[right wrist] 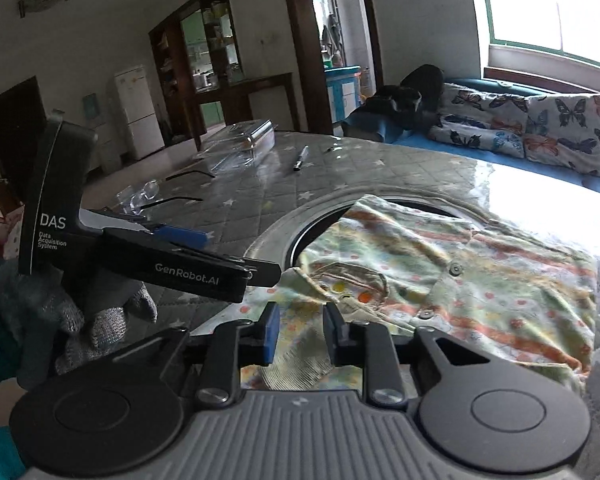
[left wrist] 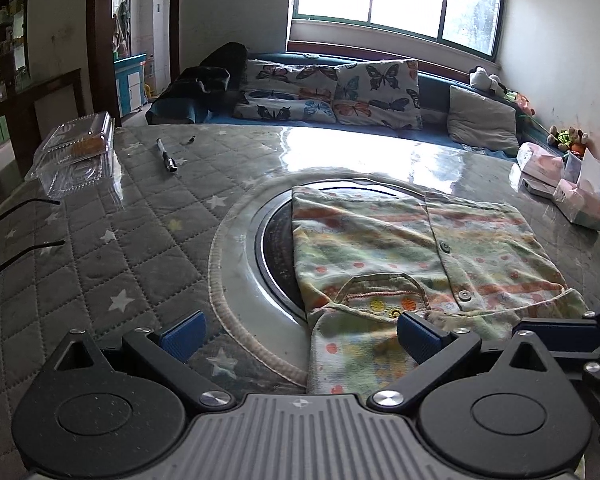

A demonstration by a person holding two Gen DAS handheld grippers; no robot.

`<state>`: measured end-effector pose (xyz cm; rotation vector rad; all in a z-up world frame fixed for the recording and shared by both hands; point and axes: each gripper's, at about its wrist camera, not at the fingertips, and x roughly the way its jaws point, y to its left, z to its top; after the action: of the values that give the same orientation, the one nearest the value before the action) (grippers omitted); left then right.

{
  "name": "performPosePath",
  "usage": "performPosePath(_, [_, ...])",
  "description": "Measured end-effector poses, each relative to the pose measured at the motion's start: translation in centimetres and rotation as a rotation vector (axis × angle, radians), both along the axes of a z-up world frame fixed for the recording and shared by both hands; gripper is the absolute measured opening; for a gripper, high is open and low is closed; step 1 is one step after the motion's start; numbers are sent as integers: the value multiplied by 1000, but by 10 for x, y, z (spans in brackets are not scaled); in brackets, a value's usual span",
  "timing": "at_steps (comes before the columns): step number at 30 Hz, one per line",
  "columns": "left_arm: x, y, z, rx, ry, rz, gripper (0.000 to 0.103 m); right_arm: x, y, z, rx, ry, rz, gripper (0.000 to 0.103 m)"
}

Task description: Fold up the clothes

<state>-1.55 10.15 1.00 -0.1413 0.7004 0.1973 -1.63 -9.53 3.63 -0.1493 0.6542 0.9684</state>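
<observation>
A small patterned garment (left wrist: 412, 248) with buttons and a pocket lies folded on the table, over a round dark inset. It also shows in the right wrist view (right wrist: 460, 280). My left gripper (left wrist: 300, 332) is wide open and empty, hovering over the garment's near left corner. My right gripper (right wrist: 298, 330) stands part open, its blue pads on either side of the garment's near edge (right wrist: 300, 356) without pinching it. The left gripper's body (right wrist: 160, 252), held by a gloved hand, shows at the left of the right wrist view.
The table (left wrist: 120, 240) has a grey quilted star cover under glass. A clear plastic box (left wrist: 76, 152), a pen (left wrist: 166, 156) and eyeglasses (left wrist: 20, 236) lie at the left. Tissue packs and small boxes (left wrist: 560, 184) sit at the right. A sofa with butterfly cushions (left wrist: 332, 92) is behind.
</observation>
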Motion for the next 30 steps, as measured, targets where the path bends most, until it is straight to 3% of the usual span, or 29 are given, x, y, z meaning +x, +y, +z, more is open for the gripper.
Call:
performPosePath(5, [3,-14,4,-5,-12,-55,103,6,-32,-1,-30,14,-75,37])
performPosePath(14, [17,-57,-5,-9,14,-204,103,20,-114,-44,-107,124,-330,37])
performPosePath(18, [20,-73,-13,3,40,-247,103,21,-133,-47,-97,141,-377,37])
performPosePath(25, [27,-77,-19,19,69,-237,103,41,-116,-30,-20,75,-338,38])
performPosePath(30, [28,-74,-24,29,89,-221,103,67,-101,-44,-35,73,-357,39])
